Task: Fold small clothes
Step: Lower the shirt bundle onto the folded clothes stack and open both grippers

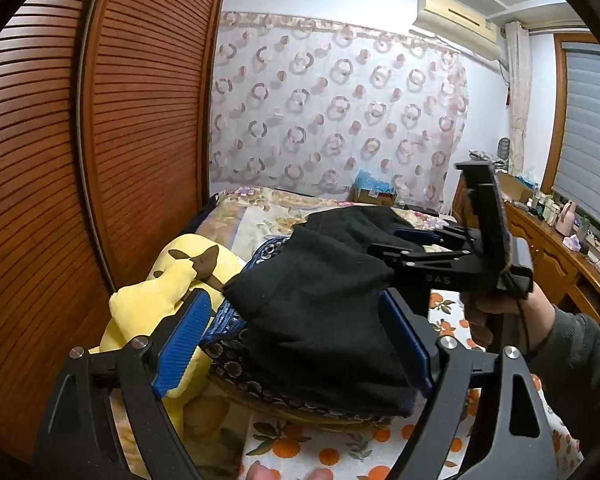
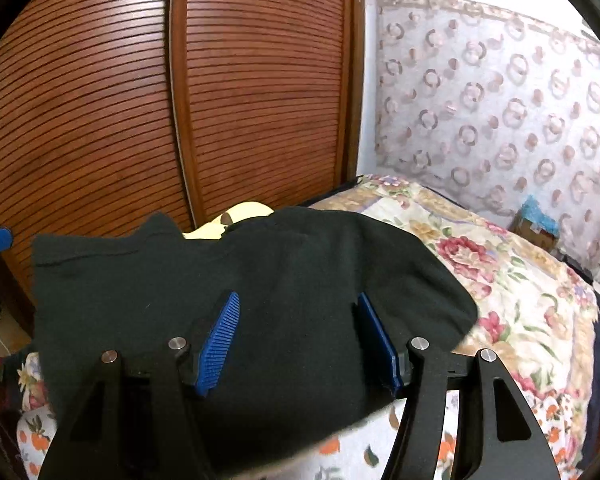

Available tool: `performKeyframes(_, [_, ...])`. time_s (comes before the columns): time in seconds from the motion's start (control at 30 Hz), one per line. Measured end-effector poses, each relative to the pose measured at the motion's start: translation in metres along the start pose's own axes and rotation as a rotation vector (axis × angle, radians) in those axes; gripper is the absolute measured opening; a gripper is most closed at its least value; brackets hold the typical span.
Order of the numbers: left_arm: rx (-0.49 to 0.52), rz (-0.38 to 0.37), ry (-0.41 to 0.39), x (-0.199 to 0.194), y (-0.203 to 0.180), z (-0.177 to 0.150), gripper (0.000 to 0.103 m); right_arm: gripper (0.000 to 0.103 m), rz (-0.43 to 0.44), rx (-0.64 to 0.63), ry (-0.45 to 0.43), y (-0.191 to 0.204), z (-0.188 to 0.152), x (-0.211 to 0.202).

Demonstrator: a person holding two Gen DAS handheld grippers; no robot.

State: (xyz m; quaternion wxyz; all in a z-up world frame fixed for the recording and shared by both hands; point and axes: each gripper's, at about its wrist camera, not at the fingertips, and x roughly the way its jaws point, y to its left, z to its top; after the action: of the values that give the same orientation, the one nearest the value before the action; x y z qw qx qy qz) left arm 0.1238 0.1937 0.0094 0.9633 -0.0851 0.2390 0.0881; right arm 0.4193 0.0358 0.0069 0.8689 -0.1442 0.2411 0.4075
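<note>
Hands level both parted grippers (image 1: 296, 336) (image 2: 300, 340) over black garment (image 2: 260, 280).

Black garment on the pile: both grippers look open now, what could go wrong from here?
1. The black garment lies loose across the patterned clothes, part overhanging; it may slide or unfold.
2. The left gripper straddles its edge; withdrawing could drag the fabric.
3. The yellow plush toy touches the pile; a nudge may shift the pile.
</note>
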Motion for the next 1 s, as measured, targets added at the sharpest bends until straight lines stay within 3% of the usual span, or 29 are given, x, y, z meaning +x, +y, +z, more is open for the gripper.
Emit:
performKeyframes(0.37, [0.075, -0.027, -0.031, -0.024, -0.041, -0.008, 0.086, 0.065, -0.046, 0.082, -0.083, 0.027, -0.051, -0.109])
performKeyframes(0.6, [0.121, -0.075, -0.048, -0.04, -0.072, -0.017, 0.086, 0.067, -0.121, 0.092, -0.108, 0.056, -0.084, -0.173])
performKeyframes(1.0, [0.166, -0.125, -0.032, -0.057, -0.123, -0.038, 0.086, 0.083, -0.234, 0.189, -0.128, 0.092, -0.148, -0.252])
